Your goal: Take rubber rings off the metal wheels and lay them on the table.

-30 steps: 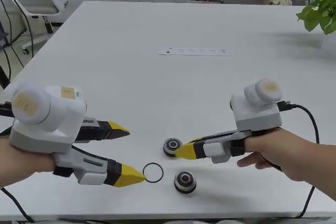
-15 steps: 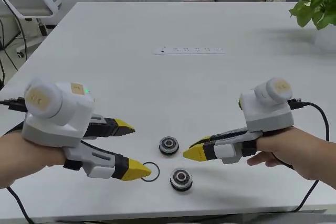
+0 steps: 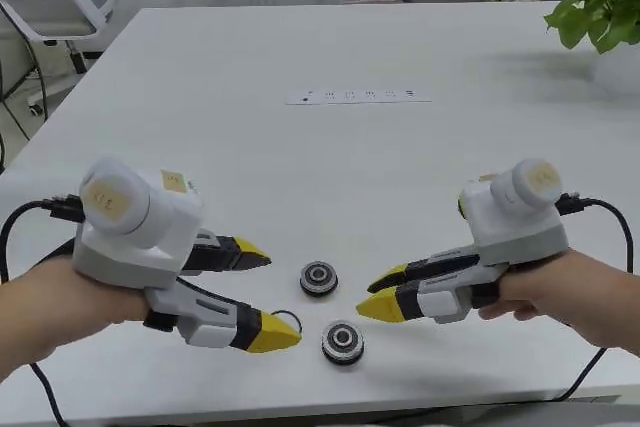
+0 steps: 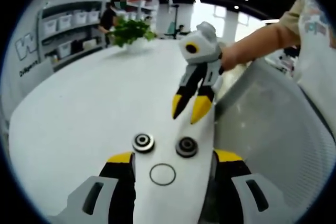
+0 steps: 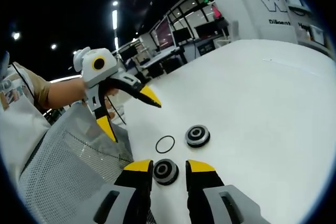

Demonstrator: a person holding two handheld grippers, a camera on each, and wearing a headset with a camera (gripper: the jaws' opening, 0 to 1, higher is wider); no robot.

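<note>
Behind a tip of the left gripper [image 3: 280,299], a half-hidden rubber ring [image 3: 290,314]

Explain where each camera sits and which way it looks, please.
Head view: on the headset, looking down at the table; shows left hand, right hand, left tongs, right tongs.
Left gripper view: on the left tongs, facing the right tongs across the ring; own open jaws show.
Right gripper view: on the right tongs, facing the left tongs; own jaws show.
Both gripper views share the ring and face each other.

Both hand-held grippers [image 3: 276,299] [image 3: 370,295] are white, with yellow-tipped jaws and black cables.
</note>
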